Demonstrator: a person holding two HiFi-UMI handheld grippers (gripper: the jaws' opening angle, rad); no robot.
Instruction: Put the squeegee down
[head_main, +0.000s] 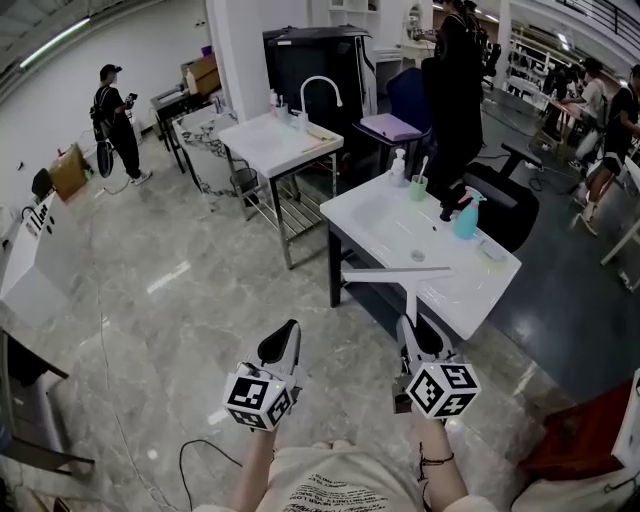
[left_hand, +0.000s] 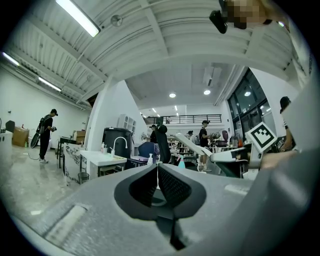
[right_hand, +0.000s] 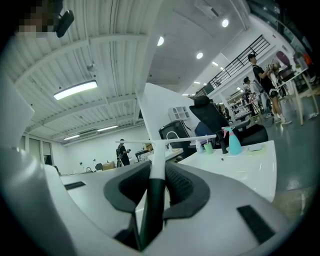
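Looking level along the left gripper (left_hand: 158, 175) — jaws pressed together, empty.
Past it, a white sink table (left_hand: 102, 161) with a curved tap (left_hand: 119, 142); far left, a person in black (left_hand: 46, 136) on the grey floor (left_hand: 20, 175); at right, the right gripper (left_hand: 227, 157) with its marker cube (left_hand: 262, 136), carrying a white squeegee (left_hand: 192, 145) — long ceiling lights (left_hand: 75, 17) overhead.

Grey left tool (head_main: 289, 328) and right tool (head_main: 412, 328), black-white marker cubes (head_main: 258, 398), pale printed shirt (head_main: 340, 487)

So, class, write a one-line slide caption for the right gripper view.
Right gripper clamps the squeegee by its handle, blade level, facing a white sink counter.
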